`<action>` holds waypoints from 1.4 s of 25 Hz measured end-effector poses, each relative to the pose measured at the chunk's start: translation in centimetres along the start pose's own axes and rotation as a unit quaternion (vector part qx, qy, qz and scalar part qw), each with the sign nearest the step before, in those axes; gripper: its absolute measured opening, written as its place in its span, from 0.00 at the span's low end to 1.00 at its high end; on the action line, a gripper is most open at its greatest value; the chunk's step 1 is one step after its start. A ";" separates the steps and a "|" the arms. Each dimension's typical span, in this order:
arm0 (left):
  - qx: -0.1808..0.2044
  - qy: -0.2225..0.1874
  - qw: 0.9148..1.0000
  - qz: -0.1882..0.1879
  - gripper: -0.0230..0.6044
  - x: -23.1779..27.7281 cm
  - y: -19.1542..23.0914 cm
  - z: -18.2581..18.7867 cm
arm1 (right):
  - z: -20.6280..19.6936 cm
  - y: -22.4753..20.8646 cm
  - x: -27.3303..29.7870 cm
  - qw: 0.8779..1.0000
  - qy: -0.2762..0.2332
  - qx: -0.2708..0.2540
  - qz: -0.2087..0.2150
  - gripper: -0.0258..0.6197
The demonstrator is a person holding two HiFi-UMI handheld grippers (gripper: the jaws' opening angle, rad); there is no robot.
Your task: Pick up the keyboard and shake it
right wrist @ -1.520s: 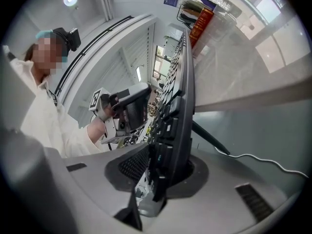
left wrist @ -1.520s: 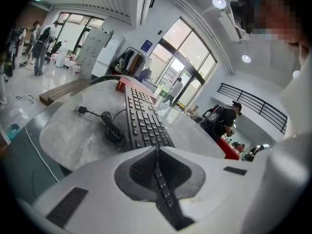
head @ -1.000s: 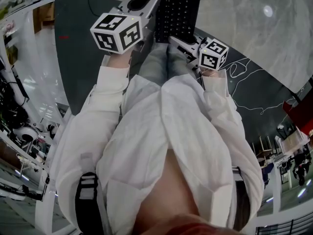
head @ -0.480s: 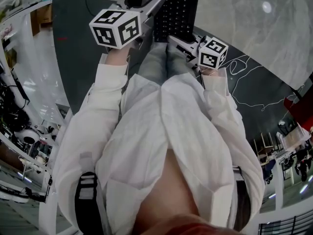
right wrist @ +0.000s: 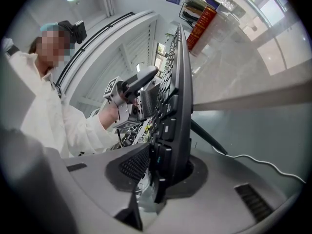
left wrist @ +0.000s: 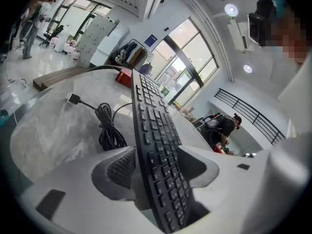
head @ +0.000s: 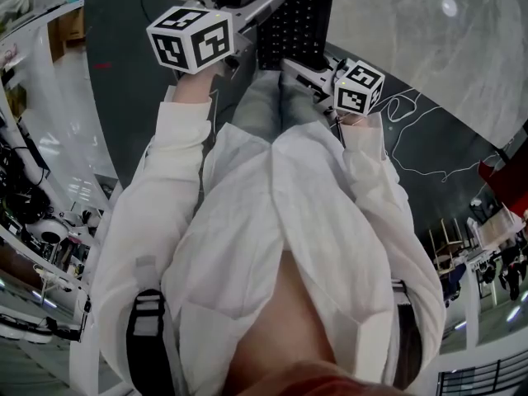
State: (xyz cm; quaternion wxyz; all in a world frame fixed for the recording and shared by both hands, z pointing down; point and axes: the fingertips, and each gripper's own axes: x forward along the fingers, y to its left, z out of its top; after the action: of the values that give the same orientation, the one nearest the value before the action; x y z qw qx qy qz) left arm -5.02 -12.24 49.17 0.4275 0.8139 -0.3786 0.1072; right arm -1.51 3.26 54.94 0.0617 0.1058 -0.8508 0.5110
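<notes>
Clamping slim black keyboard (right wrist: 178, 106), ribbed-padded right gripper (right wrist: 163, 172), marbled tabletop (right wrist: 234, 77)

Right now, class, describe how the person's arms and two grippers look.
Both arms wear white sleeves. The left gripper and right gripper are pale grey, with dark ribbed pads on their fingers, each carrying a white cube with black square markers.

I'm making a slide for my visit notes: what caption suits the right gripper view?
Right gripper clamped on one end of a black keyboard, held on edge, with a marble table behind it.
</notes>
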 end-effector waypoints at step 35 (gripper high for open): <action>-0.036 0.085 0.995 -0.048 0.48 2.0 -0.5 -1.0 | -0.2 0.1 0.4 0.999 0.025 -0.021 0.032 0.21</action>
State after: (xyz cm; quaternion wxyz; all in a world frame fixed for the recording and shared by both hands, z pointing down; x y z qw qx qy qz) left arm -3.15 -12.28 50.47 0.4916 0.8034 -0.3047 0.1418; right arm -1.96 3.40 55.08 0.0689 0.0639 -0.8623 0.4976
